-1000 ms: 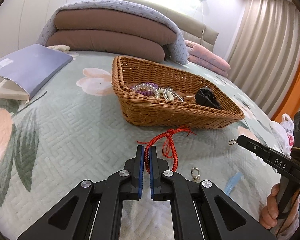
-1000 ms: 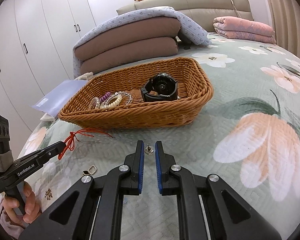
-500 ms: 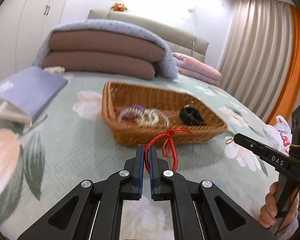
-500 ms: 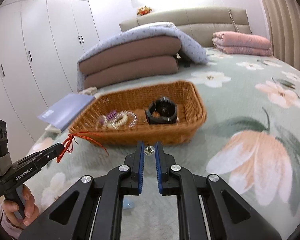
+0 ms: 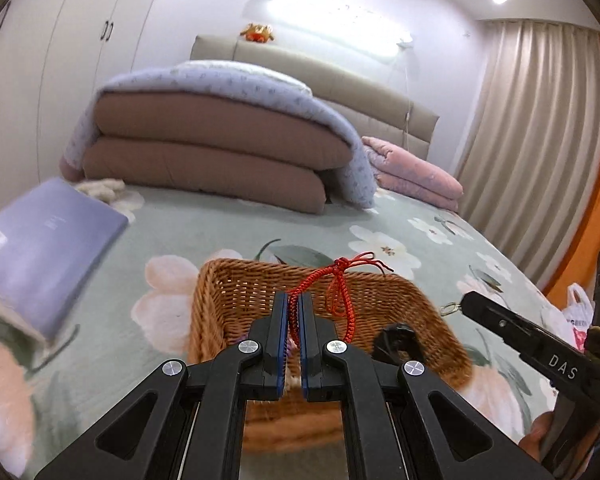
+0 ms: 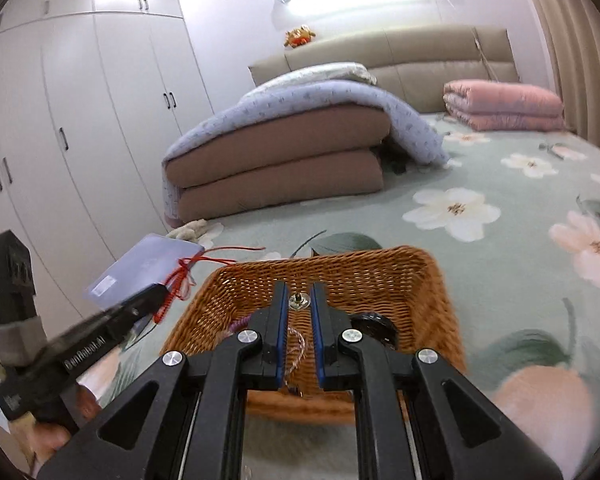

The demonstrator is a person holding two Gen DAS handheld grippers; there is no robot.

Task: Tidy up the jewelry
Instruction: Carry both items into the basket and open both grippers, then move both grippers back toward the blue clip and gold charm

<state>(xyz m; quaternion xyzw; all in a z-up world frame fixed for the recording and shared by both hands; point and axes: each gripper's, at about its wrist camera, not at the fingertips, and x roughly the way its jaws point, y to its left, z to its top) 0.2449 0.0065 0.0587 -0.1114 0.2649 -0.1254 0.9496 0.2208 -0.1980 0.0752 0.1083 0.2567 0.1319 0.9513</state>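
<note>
My left gripper is shut on a red braided cord bracelet and holds it above the wicker basket. My right gripper is shut on a small silver earring and holds it over the same basket. The basket holds a black watch, also in the right wrist view, and beaded bracelets, mostly hidden behind the fingers. The right gripper shows in the left wrist view with the earring. The left gripper shows in the right wrist view with the cord.
The basket sits on a green floral bedspread. A purple folder lies at the left. Folded brown and blue quilts and a pink blanket lie at the back. A plastic bag is at the right edge.
Both grippers have risen off the bedspread and moved forward over the basket, each still holding its piece. The basket now sits directly below the fingers.
</note>
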